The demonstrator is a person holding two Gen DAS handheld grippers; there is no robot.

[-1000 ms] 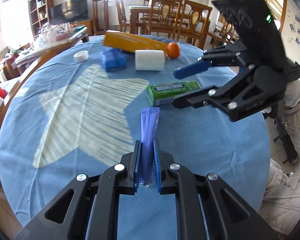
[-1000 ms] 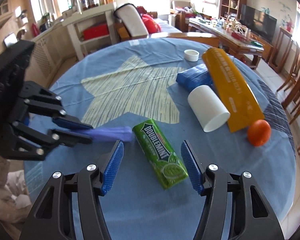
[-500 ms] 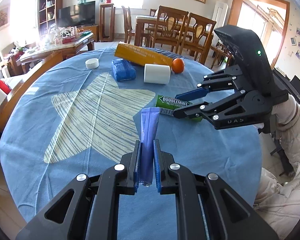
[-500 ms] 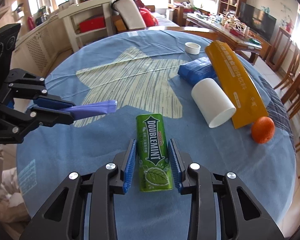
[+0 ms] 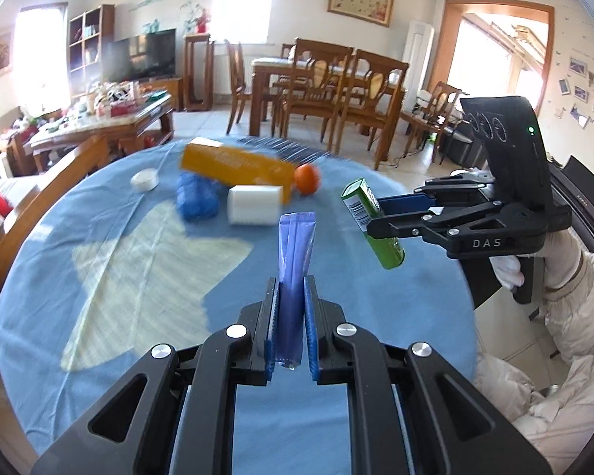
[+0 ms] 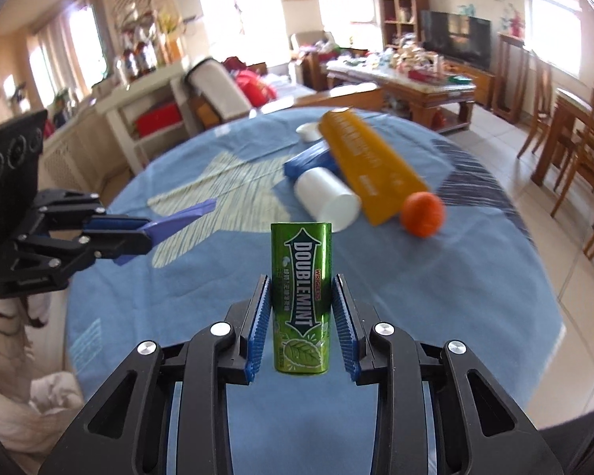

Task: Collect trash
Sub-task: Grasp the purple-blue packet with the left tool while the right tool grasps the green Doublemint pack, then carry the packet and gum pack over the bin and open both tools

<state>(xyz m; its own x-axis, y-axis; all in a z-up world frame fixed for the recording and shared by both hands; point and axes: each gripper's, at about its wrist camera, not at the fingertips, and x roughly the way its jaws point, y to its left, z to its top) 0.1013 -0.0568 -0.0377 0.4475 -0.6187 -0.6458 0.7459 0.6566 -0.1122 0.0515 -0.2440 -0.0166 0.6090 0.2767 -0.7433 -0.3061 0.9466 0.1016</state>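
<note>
My left gripper (image 5: 291, 289) is shut on a long blue-purple wrapper (image 5: 296, 245), which sticks out forward above the table. My right gripper (image 6: 301, 289) is shut on a green Doublemint gum pack (image 6: 301, 277), its pads pressing both long sides. The pack is held clear of the blue tablecloth (image 6: 435, 297). From the left wrist, the right gripper (image 5: 376, 217) hangs at the right with the green pack (image 5: 372, 221) tilted in its jaws. From the right wrist, the left gripper (image 6: 138, 233) is at the left with the wrapper (image 6: 182, 215) pointing inward.
On the far half of the round table lie an orange box (image 5: 233, 164), a white cylinder (image 5: 253, 204), a blue packet (image 5: 198, 198), an orange fruit (image 5: 307, 178) and a small white cap (image 5: 144, 179). A person's white sleeve (image 5: 566, 277) is at the right edge. Dining chairs stand beyond.
The right gripper closed on the green gum pack where it lay and lifted it off the table. The left gripper rose a little with the wrapper still in it.
</note>
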